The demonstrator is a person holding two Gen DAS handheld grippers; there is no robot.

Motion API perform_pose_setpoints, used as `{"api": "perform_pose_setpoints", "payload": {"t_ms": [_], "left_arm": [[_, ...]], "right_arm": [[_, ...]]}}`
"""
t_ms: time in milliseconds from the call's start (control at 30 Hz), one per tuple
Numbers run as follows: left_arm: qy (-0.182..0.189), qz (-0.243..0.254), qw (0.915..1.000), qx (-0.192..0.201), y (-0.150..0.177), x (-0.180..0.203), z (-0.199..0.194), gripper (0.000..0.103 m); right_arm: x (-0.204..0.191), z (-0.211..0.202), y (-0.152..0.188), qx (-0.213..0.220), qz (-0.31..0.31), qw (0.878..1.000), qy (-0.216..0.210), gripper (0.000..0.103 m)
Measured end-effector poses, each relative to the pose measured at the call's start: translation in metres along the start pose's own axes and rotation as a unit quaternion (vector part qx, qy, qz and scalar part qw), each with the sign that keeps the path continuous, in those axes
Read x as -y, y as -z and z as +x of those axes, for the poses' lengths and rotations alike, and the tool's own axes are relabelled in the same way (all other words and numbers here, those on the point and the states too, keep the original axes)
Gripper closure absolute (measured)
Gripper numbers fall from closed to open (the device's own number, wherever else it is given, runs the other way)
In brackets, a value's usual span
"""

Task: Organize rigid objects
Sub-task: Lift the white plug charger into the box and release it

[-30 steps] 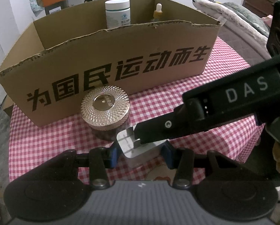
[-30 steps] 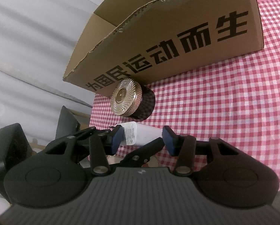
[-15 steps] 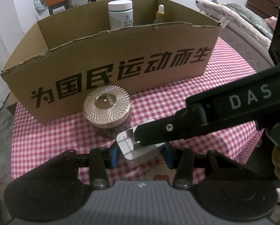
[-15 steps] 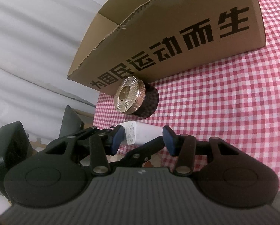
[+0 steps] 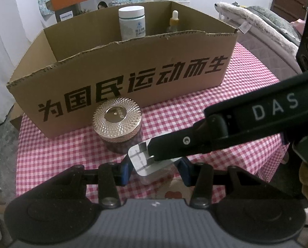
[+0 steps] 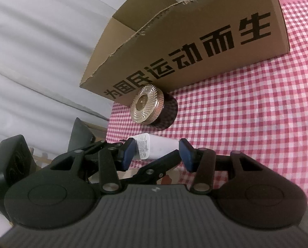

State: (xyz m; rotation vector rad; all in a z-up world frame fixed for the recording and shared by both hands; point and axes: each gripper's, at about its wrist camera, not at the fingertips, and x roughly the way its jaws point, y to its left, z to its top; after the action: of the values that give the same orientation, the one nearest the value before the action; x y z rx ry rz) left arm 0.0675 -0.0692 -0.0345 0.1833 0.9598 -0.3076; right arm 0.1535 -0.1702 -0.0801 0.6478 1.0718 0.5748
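Note:
A white plug-in charger (image 5: 141,161) with metal prongs hangs just above the checked tablecloth (image 5: 195,113). My left gripper (image 5: 154,171) is shut on it, blue pads against its two sides. In the right wrist view the same charger (image 6: 156,148) lies crosswise in my right gripper (image 6: 157,155), which is shut on it too. One black finger (image 5: 174,144) of the right gripper lies over the charger in the left wrist view. Just behind it stands a dark jar with a gold faceted lid (image 5: 116,115) (image 6: 146,105), against the front wall of the open cardboard box (image 5: 133,66) (image 6: 195,41).
Inside the box stand a white-capped bottle (image 5: 132,23) and a small dropper bottle (image 5: 174,23). Bedding (image 5: 267,24) lies beyond the table on the right. A white curtain (image 6: 40,41) hangs past the table's left edge. Bare checked cloth stretches to the right of the jar.

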Motion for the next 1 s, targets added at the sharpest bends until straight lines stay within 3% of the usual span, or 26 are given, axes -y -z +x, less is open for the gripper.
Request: {"api": "perform_pose_setpoints", "payload": {"t_ms": [333,533,767,1000], "left_arm": [[-0.001,0.003,0.9998,0.022,-0.001,0.001,-0.014,0.056],[-0.006,0.014,0.998,0.061,-0.01,0.002,-0.042,0.056],[-0.017,0.026,0.9915,0.127,-0.043,0.0,-0.078,0.056],[-0.006,0.03,0.9887,0.147,-0.095,-0.01,-0.081,0.056]], "right_arm": [[-0.011,-0.012,0.002,0.016,-0.01,1.0,-0.003,0.056],[-0.033,-0.031,0.0,0.043,-0.032,0.998,-0.013,0.055],[-0.071,-0.059,-0.023,0.089,-0.085,0.992,-0.032,0.054],[-0.092,-0.079,-0.074,0.115,-0.128,0.985,-0.033,0.054]]}}
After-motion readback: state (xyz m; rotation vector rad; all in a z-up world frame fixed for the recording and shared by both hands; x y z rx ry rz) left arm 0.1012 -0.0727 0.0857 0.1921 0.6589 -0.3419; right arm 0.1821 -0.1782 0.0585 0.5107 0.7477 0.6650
